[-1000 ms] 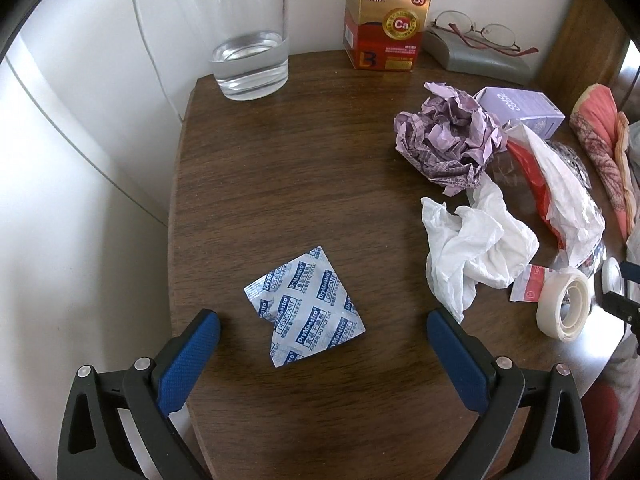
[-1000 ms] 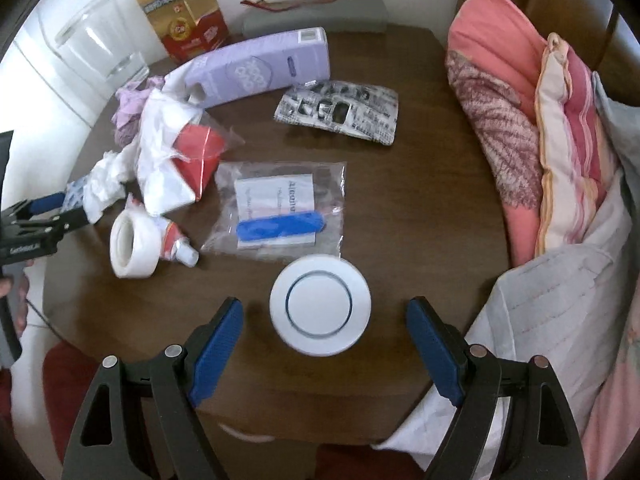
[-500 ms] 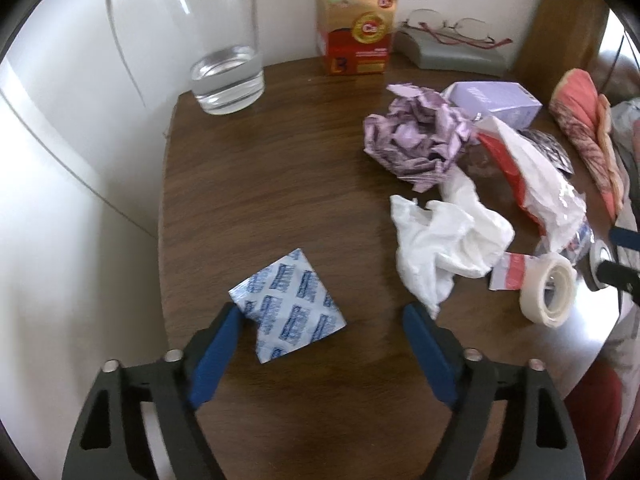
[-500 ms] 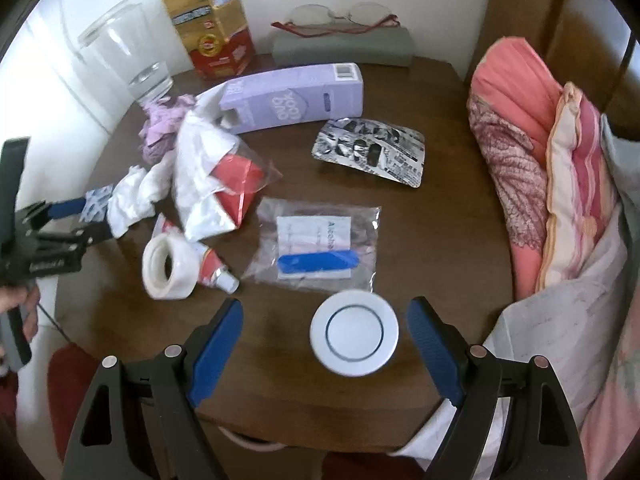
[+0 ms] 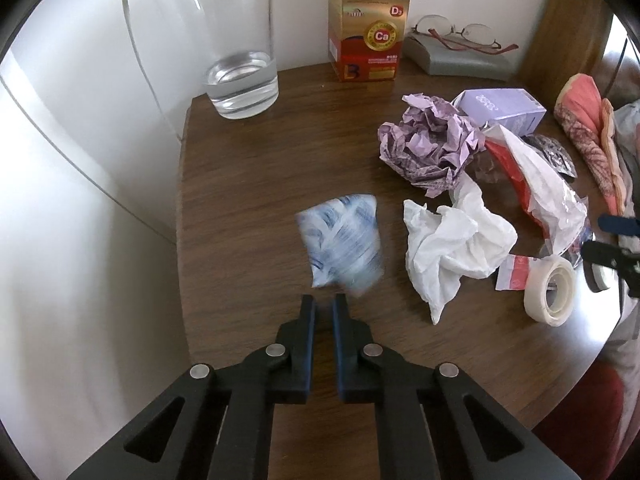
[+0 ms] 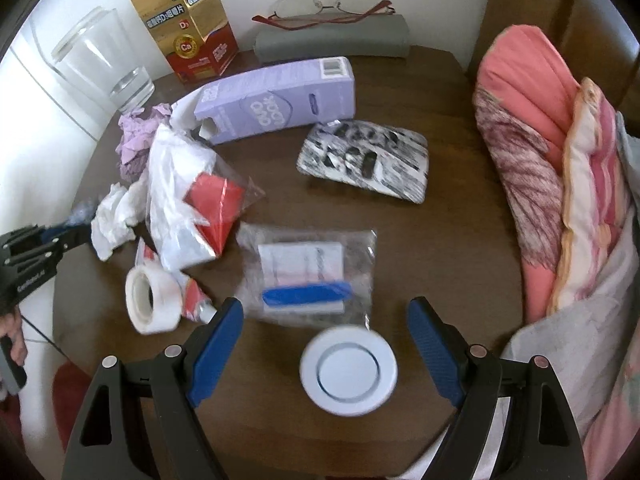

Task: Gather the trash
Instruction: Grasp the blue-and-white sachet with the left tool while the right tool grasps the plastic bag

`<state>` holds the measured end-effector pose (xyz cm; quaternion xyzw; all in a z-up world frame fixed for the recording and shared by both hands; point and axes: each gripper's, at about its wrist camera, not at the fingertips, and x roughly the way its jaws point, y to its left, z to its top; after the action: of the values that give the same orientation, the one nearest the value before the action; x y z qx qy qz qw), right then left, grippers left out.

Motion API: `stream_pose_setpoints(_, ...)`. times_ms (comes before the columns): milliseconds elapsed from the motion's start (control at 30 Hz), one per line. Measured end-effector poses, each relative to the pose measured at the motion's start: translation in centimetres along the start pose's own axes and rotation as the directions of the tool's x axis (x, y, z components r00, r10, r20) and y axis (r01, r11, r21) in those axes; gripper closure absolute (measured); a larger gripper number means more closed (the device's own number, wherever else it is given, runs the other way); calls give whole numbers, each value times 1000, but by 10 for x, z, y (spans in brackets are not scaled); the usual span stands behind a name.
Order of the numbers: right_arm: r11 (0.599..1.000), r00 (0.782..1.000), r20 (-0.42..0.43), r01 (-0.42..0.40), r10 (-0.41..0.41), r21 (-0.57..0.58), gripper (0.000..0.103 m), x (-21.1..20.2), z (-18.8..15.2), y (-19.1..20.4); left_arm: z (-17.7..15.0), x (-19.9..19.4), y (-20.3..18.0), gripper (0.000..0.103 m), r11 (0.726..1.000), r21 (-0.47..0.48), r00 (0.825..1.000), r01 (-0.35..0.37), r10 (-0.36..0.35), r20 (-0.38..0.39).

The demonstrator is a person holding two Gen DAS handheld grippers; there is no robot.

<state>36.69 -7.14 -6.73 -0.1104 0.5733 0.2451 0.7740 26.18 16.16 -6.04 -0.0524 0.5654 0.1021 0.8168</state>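
The blue-and-white sachet [image 5: 340, 244] hangs blurred at the tips of the left gripper [image 5: 324, 300] — jaws clenched on its lower edge, over the wooden table [image 5: 260, 168]. At three o'clock lies crumpled white tissue [image 5: 452, 248]. The right gripper [image 6: 324, 344] gapes wide around a white disc [image 6: 348, 368] — nothing grasped.

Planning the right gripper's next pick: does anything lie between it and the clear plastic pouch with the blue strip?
Yes: a round white disc lies between the right gripper's open fingers, just before the pouch.
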Motion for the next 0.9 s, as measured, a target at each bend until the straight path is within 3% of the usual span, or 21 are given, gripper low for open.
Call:
stream_pose_setpoints(233, 999, 999, -36, 41, -41, 8, 20, 18, 23, 8, -3, 0, 4, 95, 1000, -6, 1000, 15, -14, 1)
stream_pose_setpoints(367, 998, 997, -43, 64, -64, -5, 20, 22, 26, 13, -3, 0, 15, 94, 990, -62, 992, 123, -123, 6)
stream_pose_setpoints(433, 997, 996, -44, 76, -76, -14, 19, 24, 26, 16, 1, 1, 18, 91, 987, -86, 990, 137, -138, -6)
stream_pose_setpoints(600, 996, 995, -41, 90, -90, -15, 17, 27, 24, 20, 14, 1, 10, 46, 993, -45, 994, 110, -110, -2)
stream_pose_setpoints(700, 996, 995, -42, 90, -91, -14, 16, 28, 26, 20, 26, 0, 4, 37, 994, -24, 995, 104, -104, 14)
stream_pose_setpoints(900, 996, 995, -39, 89, -90, -12, 13, 29, 24, 23, 44, 19, -2, 36, 997, 13, 997, 73, -73, -23)
